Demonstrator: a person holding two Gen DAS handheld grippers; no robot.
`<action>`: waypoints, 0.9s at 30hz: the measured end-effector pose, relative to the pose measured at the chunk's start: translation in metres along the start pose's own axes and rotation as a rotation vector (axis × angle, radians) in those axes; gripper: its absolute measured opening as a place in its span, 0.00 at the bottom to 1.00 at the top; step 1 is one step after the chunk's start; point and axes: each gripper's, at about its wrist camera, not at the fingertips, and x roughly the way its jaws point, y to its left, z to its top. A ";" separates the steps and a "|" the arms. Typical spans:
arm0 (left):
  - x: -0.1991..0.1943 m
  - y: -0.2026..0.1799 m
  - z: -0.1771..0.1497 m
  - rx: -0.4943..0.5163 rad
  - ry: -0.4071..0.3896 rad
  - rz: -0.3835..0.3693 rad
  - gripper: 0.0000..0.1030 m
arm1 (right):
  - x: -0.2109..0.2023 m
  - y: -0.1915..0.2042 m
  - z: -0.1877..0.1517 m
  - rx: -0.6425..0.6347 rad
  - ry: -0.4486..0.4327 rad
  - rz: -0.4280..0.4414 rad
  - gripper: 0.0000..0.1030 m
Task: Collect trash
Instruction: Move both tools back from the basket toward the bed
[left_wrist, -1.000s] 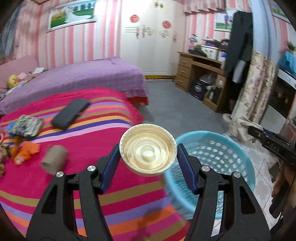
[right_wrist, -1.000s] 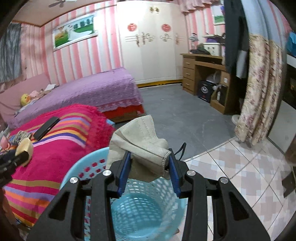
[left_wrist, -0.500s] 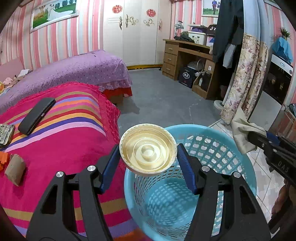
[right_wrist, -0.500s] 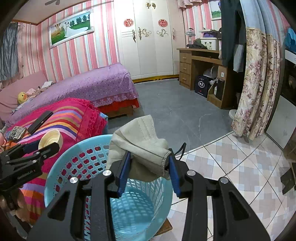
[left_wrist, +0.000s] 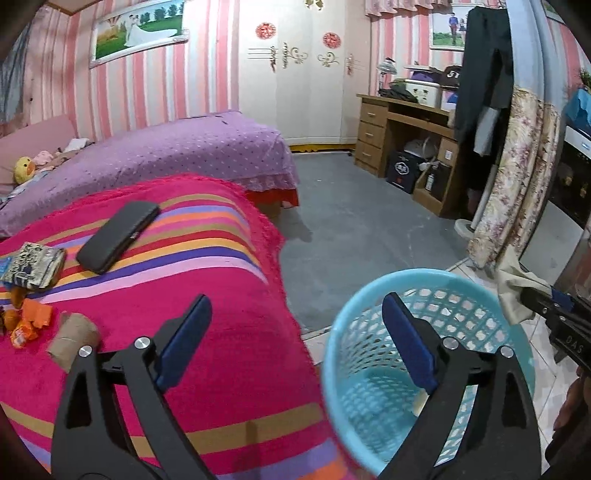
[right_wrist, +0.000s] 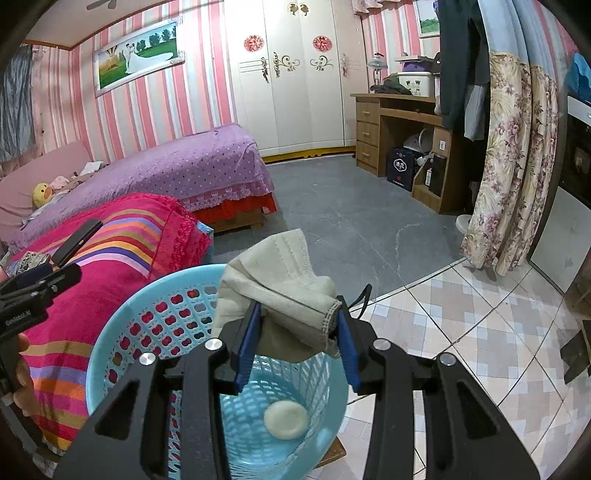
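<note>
Two grippers over one blue basket (right_wrist: 122, 332) beside the striped bed cover (left_wrist: 229, 266). Left gripper (left_wrist: 295, 336): fingers spread wide, nothing between them, above the basket's near rim. Right gripper (right_wrist: 297, 343): pinching a crumpled beige cloth (right_wrist: 280, 273) over the basket mouth. One cream lid (right_wrist: 287, 420) lying on the basket floor. On the cover: cardboard tube (left_wrist: 72, 341), orange wrappers (left_wrist: 31, 323), black case (left_wrist: 118, 230).

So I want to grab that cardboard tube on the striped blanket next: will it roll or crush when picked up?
The cardboard tube lies on its side, so a nudge may roll it, though the soft striped blanket should slow it. It looks hollow and thin-walled, probably light and easily squashed. A gentle squeeze across its width seems safest.
</note>
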 end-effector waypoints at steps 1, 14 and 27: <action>-0.001 0.004 0.001 -0.003 -0.004 0.008 0.88 | 0.001 0.001 0.000 -0.002 0.002 0.003 0.38; -0.038 0.037 -0.001 -0.007 -0.082 0.086 0.90 | 0.005 0.027 0.001 -0.050 0.006 -0.002 0.73; -0.091 0.118 -0.023 -0.060 -0.085 0.197 0.93 | -0.017 0.081 0.016 -0.057 -0.078 0.027 0.93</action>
